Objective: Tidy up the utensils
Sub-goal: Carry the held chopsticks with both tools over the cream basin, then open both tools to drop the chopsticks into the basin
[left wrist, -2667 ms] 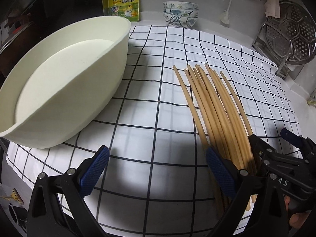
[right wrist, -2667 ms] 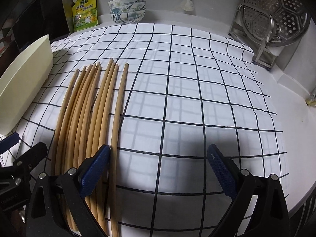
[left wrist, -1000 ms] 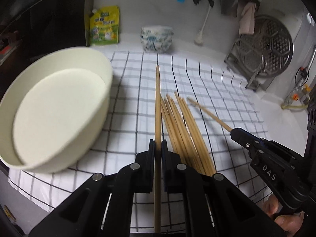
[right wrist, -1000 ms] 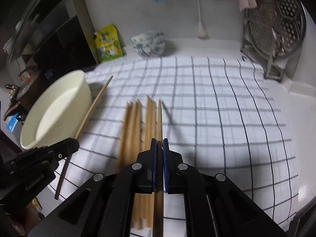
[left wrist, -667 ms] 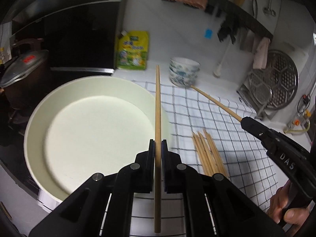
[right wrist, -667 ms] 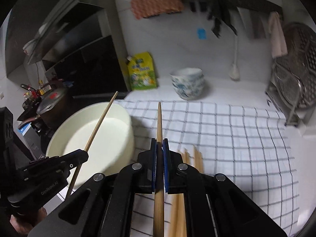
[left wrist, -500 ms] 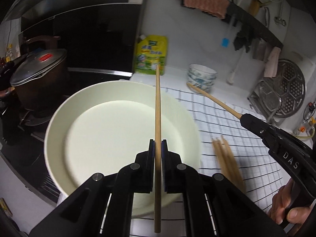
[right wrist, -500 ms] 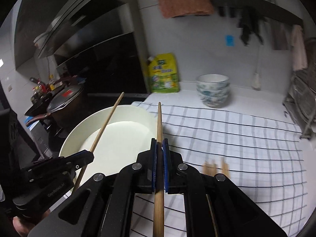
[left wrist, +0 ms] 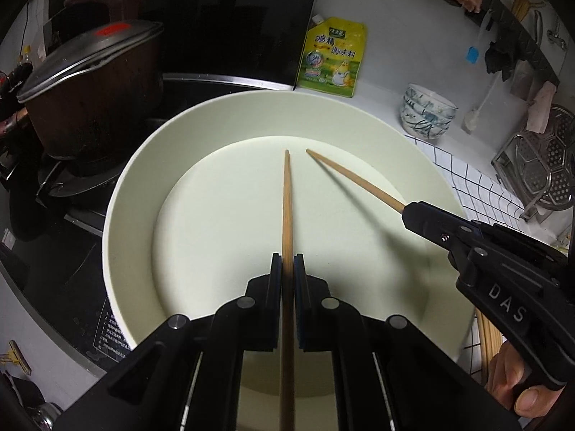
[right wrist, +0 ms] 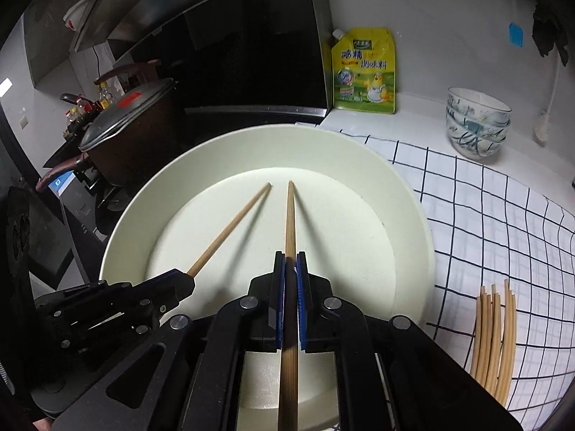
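My left gripper point(left wrist: 286, 265) is shut on a wooden chopstick point(left wrist: 287, 201) that points forward over the cream basin point(left wrist: 129, 186). My right gripper point(right wrist: 291, 264) is shut on a second chopstick point(right wrist: 290, 222), also held over the basin point(right wrist: 413, 215). In the left wrist view the right gripper point(left wrist: 409, 212) comes in from the right with its chopstick point(left wrist: 355, 179). In the right wrist view the left gripper point(right wrist: 188, 282) comes in from the left with its chopstick point(right wrist: 233, 226). The two tips nearly meet above the basin floor. Several chopsticks point(right wrist: 494, 337) lie on the checked cloth point(right wrist: 503, 222).
A lidded dark pot point(left wrist: 90, 86) stands on the stove left of the basin. A yellow seasoning pouch point(right wrist: 364, 72) and stacked patterned bowls point(right wrist: 476, 122) stand by the back wall. A steel steamer rack point(left wrist: 546, 165) stands at the far right.
Both grippers, each holding a chopstick, have moved left and lower over the basin. The chopstick tips now point down into it and sit close together.
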Demonstrator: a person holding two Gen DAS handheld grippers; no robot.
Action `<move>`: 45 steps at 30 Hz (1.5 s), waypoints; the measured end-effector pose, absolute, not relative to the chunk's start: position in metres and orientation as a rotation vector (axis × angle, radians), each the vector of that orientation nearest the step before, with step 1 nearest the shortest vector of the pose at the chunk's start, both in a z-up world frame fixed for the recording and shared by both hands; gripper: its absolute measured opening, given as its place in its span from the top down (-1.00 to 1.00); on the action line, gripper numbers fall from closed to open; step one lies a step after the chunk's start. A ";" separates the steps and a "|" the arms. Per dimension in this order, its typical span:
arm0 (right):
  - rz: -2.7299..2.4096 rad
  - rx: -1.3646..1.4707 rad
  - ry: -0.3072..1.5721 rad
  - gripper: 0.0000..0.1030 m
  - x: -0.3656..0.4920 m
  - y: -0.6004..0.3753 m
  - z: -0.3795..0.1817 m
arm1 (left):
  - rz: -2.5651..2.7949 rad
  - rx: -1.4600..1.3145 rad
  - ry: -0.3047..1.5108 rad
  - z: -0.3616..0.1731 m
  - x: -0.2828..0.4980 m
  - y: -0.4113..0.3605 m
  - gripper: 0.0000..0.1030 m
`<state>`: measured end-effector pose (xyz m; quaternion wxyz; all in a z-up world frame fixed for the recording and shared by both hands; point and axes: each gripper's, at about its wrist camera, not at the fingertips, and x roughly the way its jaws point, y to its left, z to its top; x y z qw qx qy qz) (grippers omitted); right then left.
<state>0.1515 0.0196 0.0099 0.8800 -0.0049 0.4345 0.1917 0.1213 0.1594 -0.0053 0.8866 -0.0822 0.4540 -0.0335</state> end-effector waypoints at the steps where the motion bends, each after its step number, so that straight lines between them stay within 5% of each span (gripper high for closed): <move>1: 0.399 -0.009 0.918 0.88 0.155 0.022 0.007 | -0.070 -0.172 0.948 -0.007 0.123 0.160 0.86; 7: 0.395 0.006 0.975 0.86 0.168 0.025 -0.005 | -0.061 -0.177 0.960 -0.014 0.133 0.160 0.85; 8: 0.397 0.009 0.974 0.79 0.168 0.025 -0.005 | -0.055 -0.187 0.966 -0.015 0.134 0.162 0.84; 9: 0.393 0.010 0.968 0.51 0.167 0.024 -0.003 | -0.050 -0.196 0.962 -0.015 0.133 0.165 0.78; 11: 0.373 -0.007 0.927 0.28 0.163 0.024 0.003 | -0.032 -0.201 0.943 -0.012 0.128 0.169 0.31; 45: 0.273 0.029 0.824 0.08 0.063 -0.053 0.036 | -0.075 -0.183 0.844 0.022 0.045 0.111 -0.36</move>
